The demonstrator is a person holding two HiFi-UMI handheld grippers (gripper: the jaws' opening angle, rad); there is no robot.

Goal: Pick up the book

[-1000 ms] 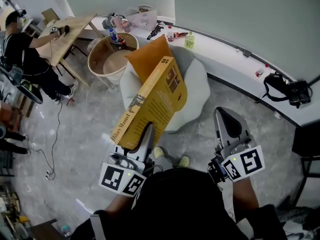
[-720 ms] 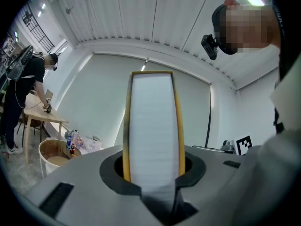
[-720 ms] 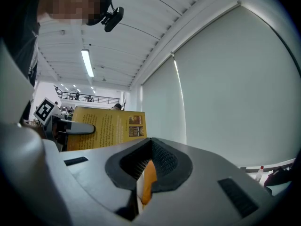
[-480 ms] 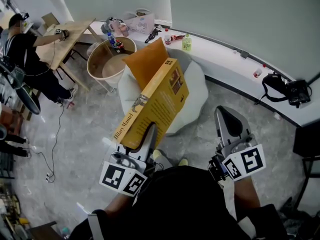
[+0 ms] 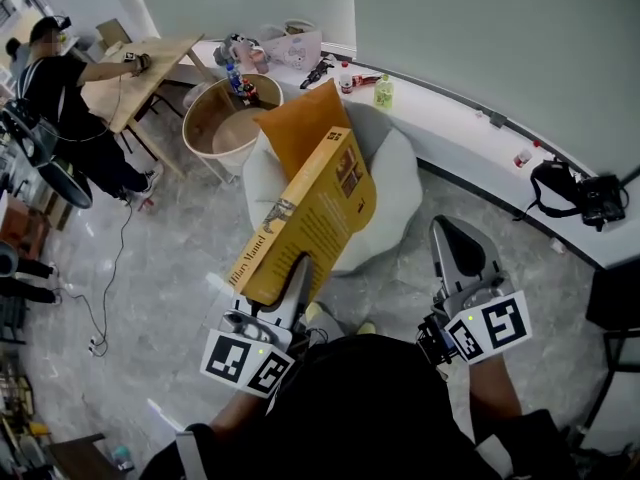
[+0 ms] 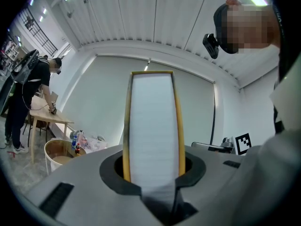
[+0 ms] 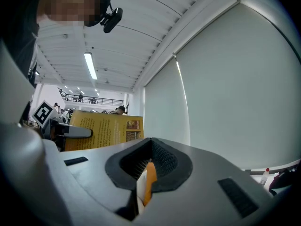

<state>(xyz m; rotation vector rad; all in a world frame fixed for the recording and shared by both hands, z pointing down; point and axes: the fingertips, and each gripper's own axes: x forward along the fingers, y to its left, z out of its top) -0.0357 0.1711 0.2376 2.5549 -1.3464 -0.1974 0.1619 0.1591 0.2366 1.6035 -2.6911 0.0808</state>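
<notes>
Left gripper view, left gripper point(image 6: 151, 174) clamped on yellow book point(image 6: 151, 121), right gripper point(image 7: 149, 149) closed, empty.

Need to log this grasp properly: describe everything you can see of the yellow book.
The book is a thick volume with a mustard-yellow cover, dark lettering down the spine reading Hilary Mantel, small pictures near its far end and a white page block. It is closed and held in the air, reaching away from the person toward a white seat. Only the left gripper touches it, its fingers clamped on the near end.
</notes>
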